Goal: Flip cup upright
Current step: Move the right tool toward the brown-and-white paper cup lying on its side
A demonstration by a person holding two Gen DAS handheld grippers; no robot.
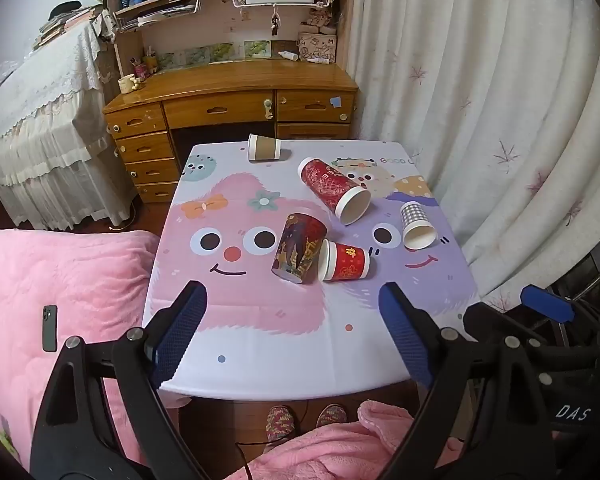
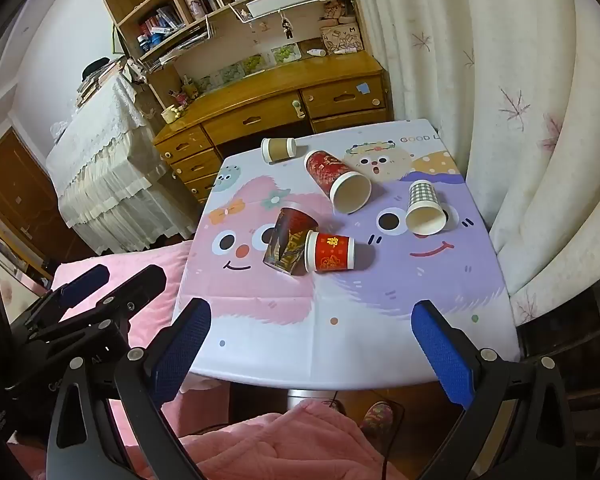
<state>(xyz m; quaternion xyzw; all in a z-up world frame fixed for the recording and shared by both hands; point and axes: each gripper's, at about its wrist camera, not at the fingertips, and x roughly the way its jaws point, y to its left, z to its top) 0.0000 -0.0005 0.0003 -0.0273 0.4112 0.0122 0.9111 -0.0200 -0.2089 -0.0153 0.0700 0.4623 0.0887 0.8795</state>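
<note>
5 cups lying over, insides bare.

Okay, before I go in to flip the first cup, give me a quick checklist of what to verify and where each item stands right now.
1. Left gripper open and empty: ok, jaws wide apart, nothing between them.
2. Right gripper open and empty: ok.
3. Cups needing a flip: ok, all five lie on their sides on the table.
4. Nearest target free to grasp: not ok, the small red cup lies against the dark patterned cup; lifting one may roll the other.
5. Isolated options: ok, the checked cup and brown cup lie apart from the rest.
6. Big red cup stable: cannot tell.
</note>
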